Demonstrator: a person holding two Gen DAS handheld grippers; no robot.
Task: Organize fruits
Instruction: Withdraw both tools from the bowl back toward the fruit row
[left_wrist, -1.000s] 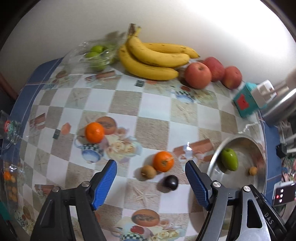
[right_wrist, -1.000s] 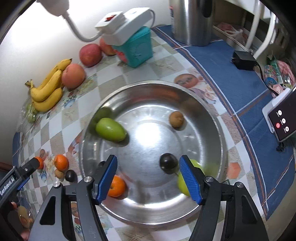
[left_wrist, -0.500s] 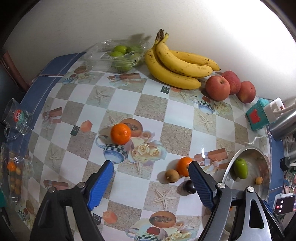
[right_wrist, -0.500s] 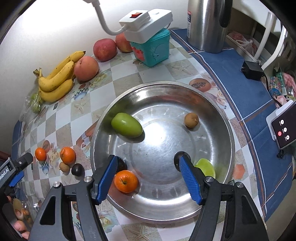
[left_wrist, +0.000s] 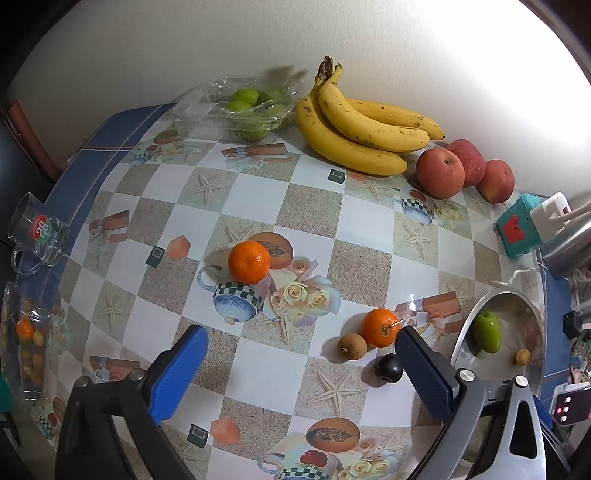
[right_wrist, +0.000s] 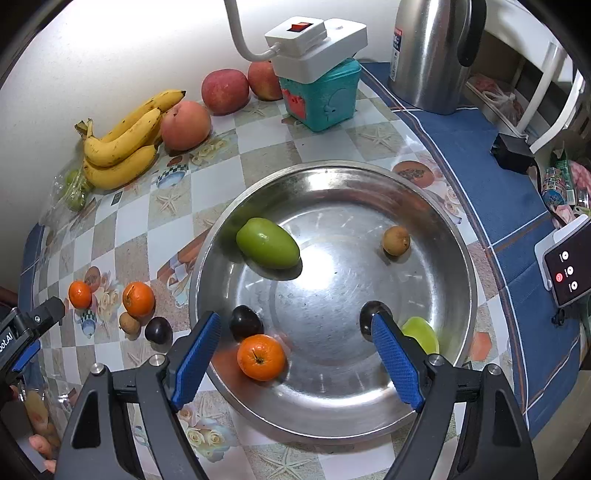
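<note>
A steel bowl (right_wrist: 436, 221) holds a green fruit (right_wrist: 267, 243), a small brown fruit (right_wrist: 396, 240), an orange (right_wrist: 261, 356), two dark plums (right_wrist: 244, 322) and a second green fruit (right_wrist: 421, 334). My right gripper (right_wrist: 295, 354) is open and empty above the bowl's near side. My left gripper (left_wrist: 301, 363) is open and empty above the table. Near it lie an orange (left_wrist: 379, 327), a brown fruit (left_wrist: 351, 346) and a dark plum (left_wrist: 388, 367). Another orange (left_wrist: 248, 261) lies farther left. The bowl (left_wrist: 476, 317) shows at the right.
Bananas (left_wrist: 362, 129), three apples (left_wrist: 439, 172) and a clear box of green fruits (left_wrist: 247, 107) line the wall. A teal box (right_wrist: 325, 96) with a power strip and a steel kettle (right_wrist: 428, 48) stand behind the bowl. A glass mug (left_wrist: 37, 236) sits at the left edge.
Both grippers have pulled back and up, so more of the table and bowl shows. The dropped fruits in the bowl have rolled and settled near its front.
</note>
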